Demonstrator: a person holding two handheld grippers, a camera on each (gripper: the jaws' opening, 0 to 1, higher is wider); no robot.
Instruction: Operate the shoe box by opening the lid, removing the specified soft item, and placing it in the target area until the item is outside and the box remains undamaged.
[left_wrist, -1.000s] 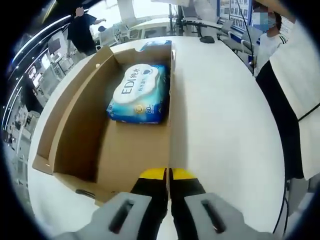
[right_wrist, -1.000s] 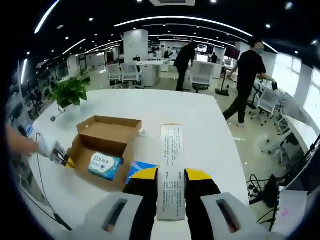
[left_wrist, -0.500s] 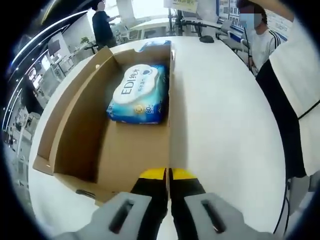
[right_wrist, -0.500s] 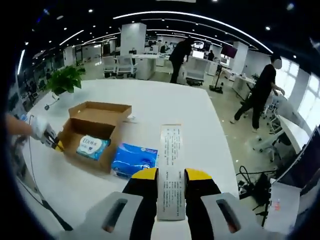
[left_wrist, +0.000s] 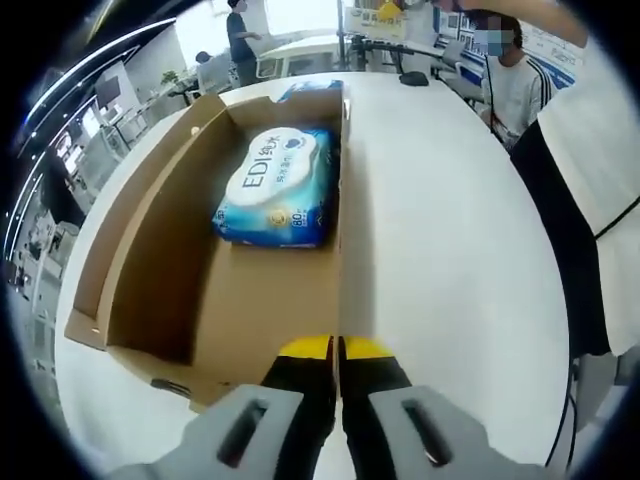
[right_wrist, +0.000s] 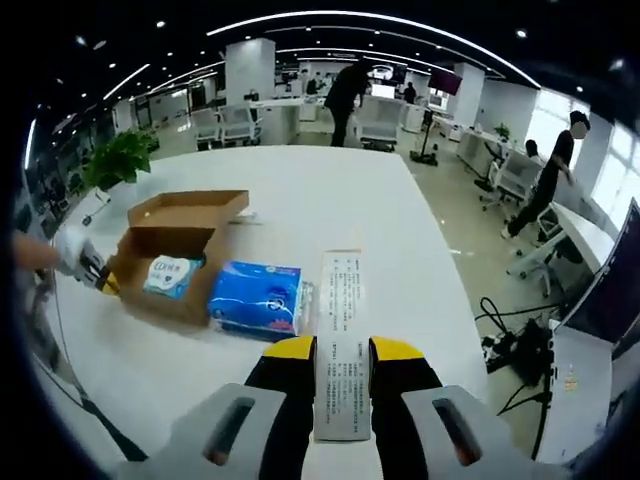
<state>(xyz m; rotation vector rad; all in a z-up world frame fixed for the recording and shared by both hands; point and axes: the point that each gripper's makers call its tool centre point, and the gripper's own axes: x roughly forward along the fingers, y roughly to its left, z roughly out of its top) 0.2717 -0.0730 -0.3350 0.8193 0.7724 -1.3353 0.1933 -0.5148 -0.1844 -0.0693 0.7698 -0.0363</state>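
**Mia:** What is on the left in the right gripper view?

**Ben:** A hand in a white glove (right_wrist: 68, 247) holds the left gripper (right_wrist: 100, 279). It is pressed against the near end of the open brown cardboard shoe box (right_wrist: 168, 262). The box sits on the big white table (right_wrist: 330, 215), and its lid (right_wrist: 188, 208) is folded back flat.

**Mia:** Where is the soft thing?

**Ben:** The blue and white soft pack of wipes (left_wrist: 276, 186) lies flat inside the box, at the far end. In the left gripper view its long side runs along the box, away from the camera, close to the right wall.

**Mia:** And next to the box?

**Ben:** A blue plastic pack of tissues (right_wrist: 255, 297) lies on the table, right beside the box. Further right is a long white paper sheet with small print (right_wrist: 343, 310).

**Mia:** What are the claws doing?

**Ben:** The left gripper (left_wrist: 336, 348) has its yellow tips pinched tight on the box's near end wall. The right gripper (right_wrist: 343, 349) has its tips spread apart, and nothing is between them but the paper lying below.
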